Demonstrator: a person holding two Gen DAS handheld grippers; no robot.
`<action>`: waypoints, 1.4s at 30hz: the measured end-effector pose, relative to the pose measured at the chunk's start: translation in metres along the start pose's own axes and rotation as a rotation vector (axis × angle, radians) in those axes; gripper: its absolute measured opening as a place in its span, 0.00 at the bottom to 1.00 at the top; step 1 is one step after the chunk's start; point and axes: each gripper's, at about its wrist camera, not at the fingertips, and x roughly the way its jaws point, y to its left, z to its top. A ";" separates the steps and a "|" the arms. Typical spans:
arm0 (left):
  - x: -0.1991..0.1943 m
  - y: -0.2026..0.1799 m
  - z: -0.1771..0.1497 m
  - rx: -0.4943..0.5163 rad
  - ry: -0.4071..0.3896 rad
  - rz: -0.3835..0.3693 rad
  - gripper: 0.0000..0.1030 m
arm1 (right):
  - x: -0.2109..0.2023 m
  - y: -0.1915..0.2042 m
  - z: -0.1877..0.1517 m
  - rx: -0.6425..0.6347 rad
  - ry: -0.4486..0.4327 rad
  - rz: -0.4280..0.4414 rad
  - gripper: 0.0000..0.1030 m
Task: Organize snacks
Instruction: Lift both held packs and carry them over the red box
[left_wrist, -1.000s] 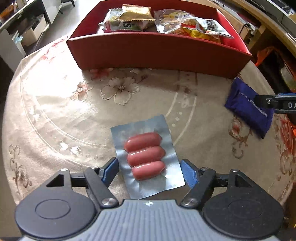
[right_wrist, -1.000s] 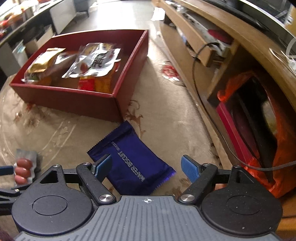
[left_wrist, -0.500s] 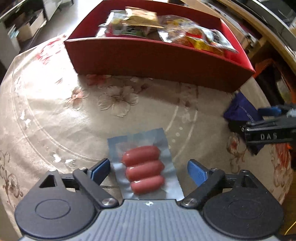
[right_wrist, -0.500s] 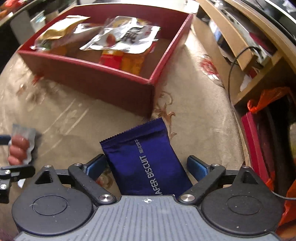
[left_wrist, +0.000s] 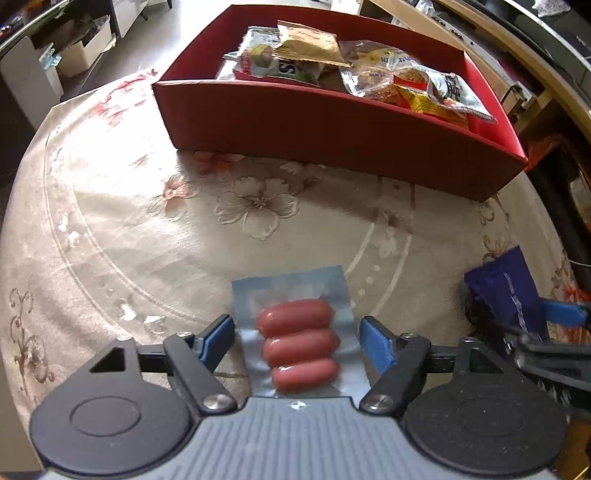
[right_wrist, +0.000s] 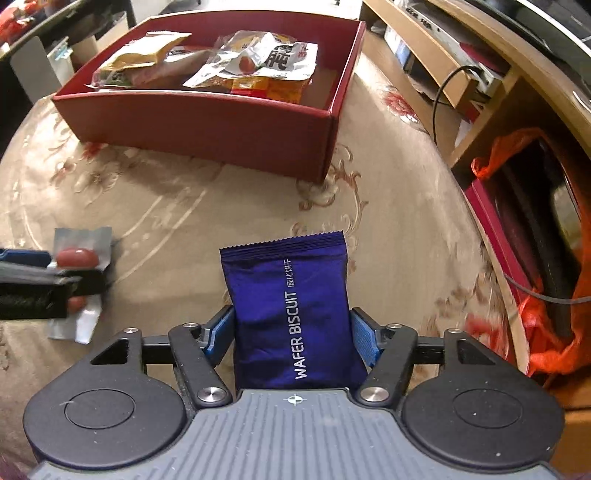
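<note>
A silver pack of three red sausages (left_wrist: 297, 339) lies on the floral tablecloth between the blue pads of my left gripper (left_wrist: 297, 338); the pads touch or nearly touch its edges. A purple wafer biscuit packet (right_wrist: 291, 306) sits between the pads of my right gripper (right_wrist: 291, 334), which press its sides. The red box (left_wrist: 332, 125) stands at the back with several snack packs inside. The sausage pack (right_wrist: 79, 258) and the left gripper also show at the left of the right wrist view. The biscuit packet (left_wrist: 509, 291) shows at the right of the left wrist view.
The round table (right_wrist: 388, 229) carries a beige floral cloth. A wooden shelf unit (right_wrist: 480, 74) with a cable stands to the right, with an orange bag (right_wrist: 546, 325) and a dark red case below it. Furniture and boxes (left_wrist: 74, 55) stand at far left.
Both grippers moved forward over their packs and narrowed. The right gripper's pads closed in on the biscuit packet. The left gripper's pads came in beside the sausage pack.
</note>
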 end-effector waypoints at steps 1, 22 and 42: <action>0.001 -0.002 0.000 -0.008 -0.003 0.002 0.79 | -0.003 0.002 -0.003 0.005 -0.005 0.006 0.70; -0.010 0.015 0.006 -0.078 -0.038 -0.013 0.64 | -0.013 0.000 0.008 0.044 -0.087 0.048 0.70; -0.032 0.022 0.008 -0.072 -0.108 -0.012 0.63 | -0.020 0.014 0.023 0.022 -0.146 0.043 0.70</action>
